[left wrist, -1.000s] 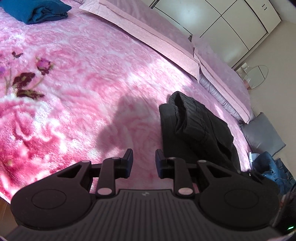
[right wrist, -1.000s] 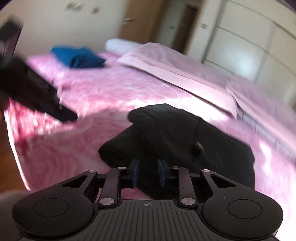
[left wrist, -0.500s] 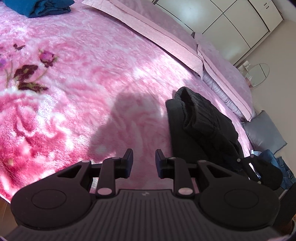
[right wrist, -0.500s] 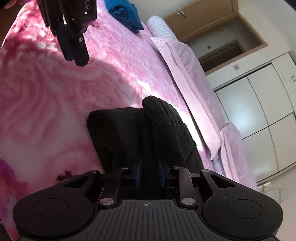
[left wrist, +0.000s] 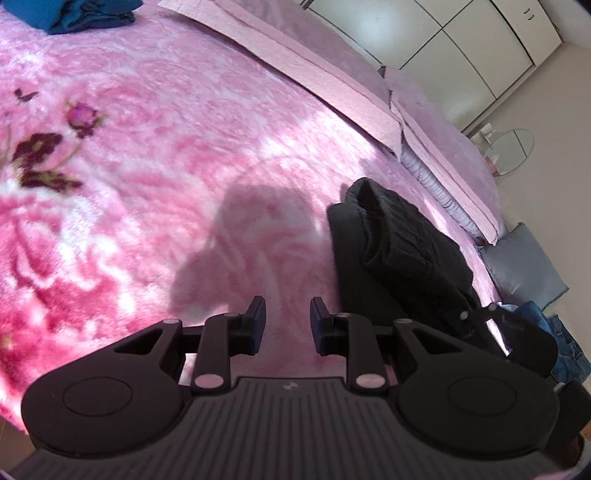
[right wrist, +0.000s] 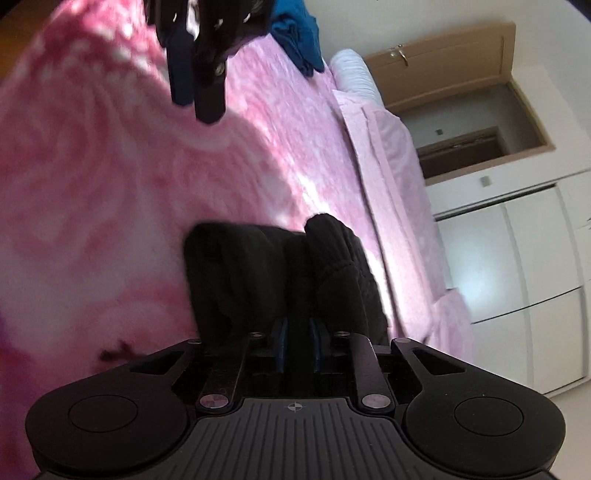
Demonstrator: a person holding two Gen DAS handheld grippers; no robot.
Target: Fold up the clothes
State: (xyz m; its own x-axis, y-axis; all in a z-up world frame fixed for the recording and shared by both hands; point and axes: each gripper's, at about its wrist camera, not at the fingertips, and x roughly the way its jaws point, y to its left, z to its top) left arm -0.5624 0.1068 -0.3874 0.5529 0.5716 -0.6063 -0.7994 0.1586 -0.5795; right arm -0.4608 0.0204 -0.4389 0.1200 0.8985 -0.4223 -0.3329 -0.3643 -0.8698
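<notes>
- Pink floral bed blanket (left wrist: pixel 155 192) fills both views; black garment (left wrist: pixel 402 258) lies bunched at right of the left-wrist frame.
- Right tongs (right wrist: pixel 297 341) are closing on its near fold.
- Left tongs (left wrist: pixel 284 325) hang part open, empty.
- Pinch deep, lift evenly.

Matte black grippers (left wrist: pixel 284 325), blue-padded jaws

On the pink floral plush blanket (left wrist: pixel 155 155), the partly folded black knit garment (left wrist: pixel 399 251) lies near the right edge. The folded blue cloth (left wrist: pixel 74 14) lies far behind it to the left; the pink pillows (left wrist: pixel 332 85) lie behind it.
</notes>
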